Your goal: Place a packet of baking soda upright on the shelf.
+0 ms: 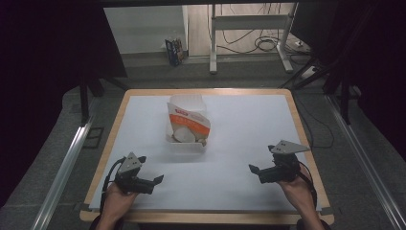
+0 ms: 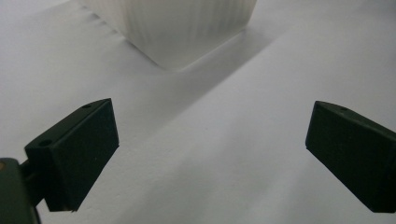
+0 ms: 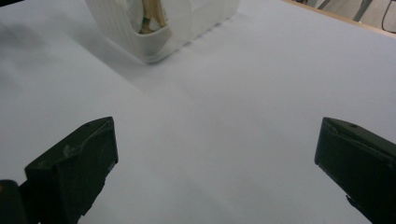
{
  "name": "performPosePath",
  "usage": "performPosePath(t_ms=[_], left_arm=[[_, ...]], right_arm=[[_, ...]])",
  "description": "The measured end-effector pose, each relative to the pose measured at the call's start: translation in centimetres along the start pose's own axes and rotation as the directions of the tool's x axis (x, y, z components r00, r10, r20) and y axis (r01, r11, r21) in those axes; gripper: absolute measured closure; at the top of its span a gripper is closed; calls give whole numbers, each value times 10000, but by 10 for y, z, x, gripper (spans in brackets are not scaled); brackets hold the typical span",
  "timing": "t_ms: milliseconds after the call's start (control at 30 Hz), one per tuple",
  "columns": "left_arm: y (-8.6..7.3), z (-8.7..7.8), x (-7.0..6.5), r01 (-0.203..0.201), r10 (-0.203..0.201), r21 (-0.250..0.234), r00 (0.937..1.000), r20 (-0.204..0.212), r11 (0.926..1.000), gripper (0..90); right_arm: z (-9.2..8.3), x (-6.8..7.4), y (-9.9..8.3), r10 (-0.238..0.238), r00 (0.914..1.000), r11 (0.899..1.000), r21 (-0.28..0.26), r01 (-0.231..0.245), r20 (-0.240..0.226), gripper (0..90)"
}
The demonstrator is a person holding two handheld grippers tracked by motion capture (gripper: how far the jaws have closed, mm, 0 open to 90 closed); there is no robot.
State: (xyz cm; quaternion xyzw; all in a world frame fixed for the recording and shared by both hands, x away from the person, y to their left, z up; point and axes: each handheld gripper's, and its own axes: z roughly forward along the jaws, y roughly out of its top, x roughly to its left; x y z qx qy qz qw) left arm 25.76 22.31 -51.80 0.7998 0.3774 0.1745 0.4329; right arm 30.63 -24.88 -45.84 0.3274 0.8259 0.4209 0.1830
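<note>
Both grippers rest low near the bottom of the high view, the left gripper (image 1: 155, 181) at lower left and the right gripper (image 1: 253, 169) at lower right, each with its fingers (image 2: 74, 154) spread wide and holding nothing. Between them and a little farther up, near the centre of the frame, stands the translucent ribbed container (image 1: 186, 143) on the white desk (image 1: 249, 124), well apart from both grippers.

The step in hand looks like the approach to the container. To do it well, each gripper should probably come in level and slowly, fingers kept spread, and close on a wall or on the contents rather than nudge the light plastic tub across the smooth surface. Steadying the tub with one gripper while the other works would likely help.

Inside the container an orange-and-white packet (image 1: 189, 118) stands tilted, rising above the rim, with pale rounded pieces (image 1: 182, 134) at its foot; what they are cannot be told. In the right gripper view the tub (image 3: 159, 32) sits at upper left with something pale and yellowish inside.
</note>
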Motion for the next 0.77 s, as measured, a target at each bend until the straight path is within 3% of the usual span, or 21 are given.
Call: performPosePath(t_ms=[467,767], left_arm=[[-1,1,0,-67,67,44,10000,28,10000,24],[-1,4,-1,-180,181,248,9998,-36,9995,25]], right_arm=[[-14,-11,-31,623,9966,9978,205,-635,542,0],[-10,-13,-41,511,9955,9968,573,-557,792,0]])
